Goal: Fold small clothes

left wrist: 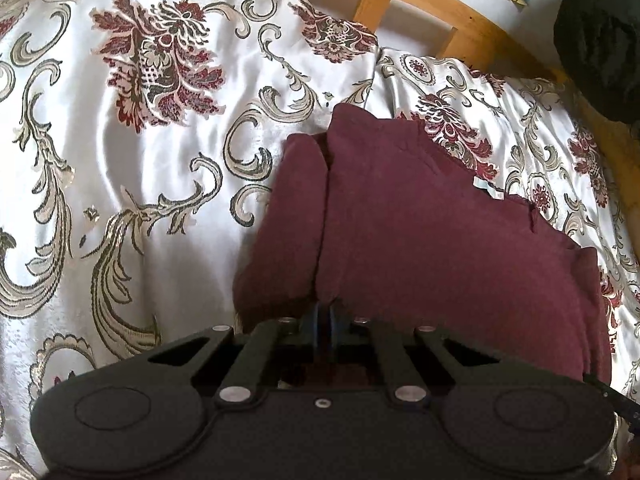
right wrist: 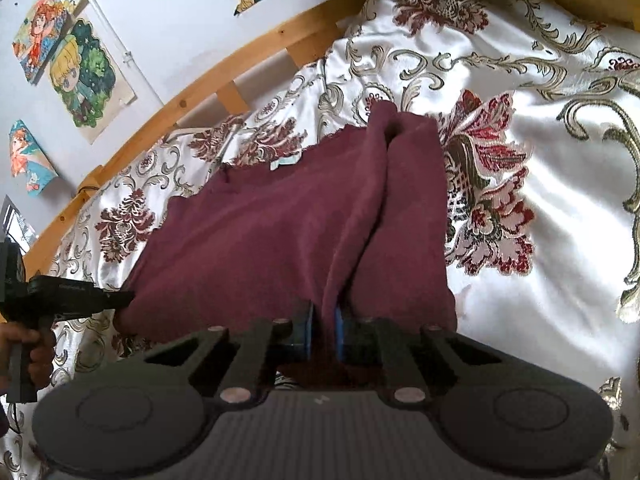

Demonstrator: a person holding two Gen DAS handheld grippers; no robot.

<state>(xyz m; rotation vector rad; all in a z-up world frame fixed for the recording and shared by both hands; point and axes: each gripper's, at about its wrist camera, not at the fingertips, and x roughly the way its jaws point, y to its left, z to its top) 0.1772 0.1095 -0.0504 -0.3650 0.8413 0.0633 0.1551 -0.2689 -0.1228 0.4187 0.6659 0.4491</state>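
Soft daylight, fisheye-warped edges, satin glare

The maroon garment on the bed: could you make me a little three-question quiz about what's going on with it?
1. True or false: the right gripper is shut on the near edge of the maroon garment.
2. What does the garment lie on? A) a bare wooden floor B) a white floral bedspread C) a glass table
3. Fill in: the left gripper pinches the garment at its ____ edge, the one closest to the camera.

Key: 1 true; 2 B; 3 near.
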